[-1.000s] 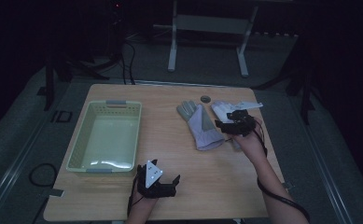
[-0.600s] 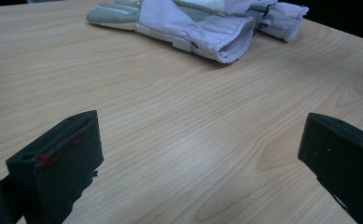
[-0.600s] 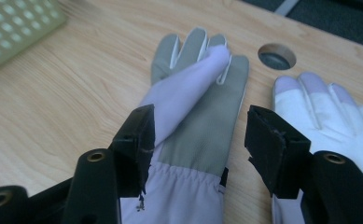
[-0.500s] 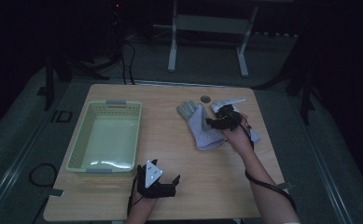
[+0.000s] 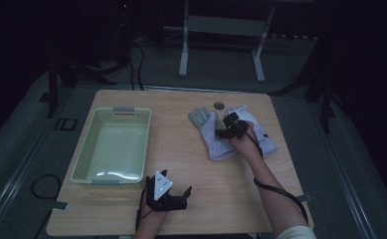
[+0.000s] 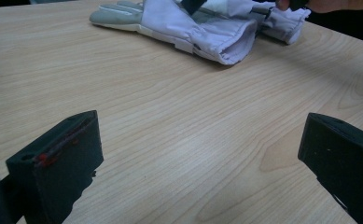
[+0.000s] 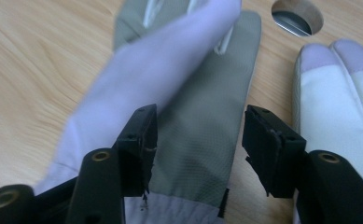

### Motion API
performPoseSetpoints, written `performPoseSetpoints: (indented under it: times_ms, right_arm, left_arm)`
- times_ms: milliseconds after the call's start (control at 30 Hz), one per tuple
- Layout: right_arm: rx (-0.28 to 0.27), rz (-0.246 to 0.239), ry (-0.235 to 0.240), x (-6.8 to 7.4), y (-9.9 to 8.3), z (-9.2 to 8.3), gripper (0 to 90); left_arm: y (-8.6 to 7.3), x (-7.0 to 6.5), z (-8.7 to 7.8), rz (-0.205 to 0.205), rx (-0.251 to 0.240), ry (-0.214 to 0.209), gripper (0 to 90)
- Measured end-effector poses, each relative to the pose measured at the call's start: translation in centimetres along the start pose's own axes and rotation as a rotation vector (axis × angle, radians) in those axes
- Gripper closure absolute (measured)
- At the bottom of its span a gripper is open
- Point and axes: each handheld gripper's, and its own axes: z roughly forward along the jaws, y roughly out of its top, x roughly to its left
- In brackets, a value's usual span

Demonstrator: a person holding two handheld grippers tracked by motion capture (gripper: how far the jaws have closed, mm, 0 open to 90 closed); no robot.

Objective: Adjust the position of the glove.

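Observation:
Two pale work gloves lie side by side on the right half of the wooden table. The left glove (image 5: 210,133) (image 7: 202,93) has a grey palm and a lilac cuff; the other glove (image 5: 264,139) (image 7: 342,93) lies just right of it. My right gripper (image 5: 227,128) (image 7: 198,144) is open, low over the left glove, its jaws straddling the grey fabric. Near the front edge my left gripper (image 5: 173,192) (image 6: 198,158) is wide open over bare wood, with the gloves (image 6: 188,28) far ahead of it.
A light green plastic basket (image 5: 81,159) stands empty on the left half of the table. A round cable hole (image 5: 219,105) (image 7: 296,16) sits in the tabletop just beyond the gloves. A metal stand (image 5: 221,30) is on the floor behind the table.
My right gripper has moved left, from over the right glove to over the left glove. The left gripper has stayed where it was.

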Motion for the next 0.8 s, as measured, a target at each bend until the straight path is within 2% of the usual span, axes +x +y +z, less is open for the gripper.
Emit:
performPoseSetpoints:
  times_ms: [67, 133, 167, 200, 233, 333, 400, 467, 533, 600, 700, 800]
  right_arm:
    - [0.024, -0.030, -0.006, 0.2, -0.2, 0.8, 44.6]
    - [0.038, -0.042, -0.013, 0.3, -0.4, 1.2, 44.6]
    - [0.044, -0.043, -0.001, 0.3, -0.6, 1.6, 46.0]
    - [0.047, -0.003, 0.038, -0.1, -0.8, 1.8, 50.5]
    - [0.047, 0.016, 0.054, -0.2, -0.9, 1.9, 52.0]
    - [0.037, 0.030, 0.093, -0.6, -1.2, 1.9, 61.9]
    - [0.034, 0.034, 0.098, -0.5, -1.2, 1.9, 70.7]
    - [0.031, 0.050, 0.080, -0.1, -1.1, 1.7, 78.3]
    - [0.026, 0.062, 0.075, 0.3, -0.9, 1.1, 81.1]
    - [-0.014, 0.112, 0.096, 0.6, -0.7, 0.2, 82.2]
    - [-0.082, 0.142, 0.097, 1.5, -0.3, -1.8, 82.8]
    - [-0.153, 0.207, 0.127, 2.2, 0.0, -3.9, 82.8]
  left_arm:
    - [0.0, 0.0, 0.0, 0.001, 0.001, -0.001, 0.0]
    - [0.0, 0.0, 0.0, 0.001, 0.002, -0.002, 0.0]
    - [0.0, 0.0, 0.0, 0.000, 0.001, -0.002, 0.0]
    - [0.0, 0.0, 0.0, 0.000, 0.002, -0.002, 0.0]
    - [0.0, 0.0, 0.0, 0.000, 0.002, -0.002, 0.0]
    - [0.0, 0.0, 0.0, 0.002, 0.002, -0.003, 0.0]
    - [0.0, 0.0, 0.0, 0.002, 0.003, -0.004, 0.0]
    - [0.0, 0.0, 0.0, 0.001, 0.004, -0.006, 0.0]
    - [0.0, 0.0, 0.0, -0.003, 0.004, -0.006, 0.0]
    - [0.0, 0.1, 0.0, -0.004, 0.004, -0.008, 0.0]
    - [0.0, 0.0, 0.0, -0.003, 0.004, -0.007, 0.0]
    - [0.0, 0.1, 0.0, -0.001, -0.002, -0.006, 0.0]
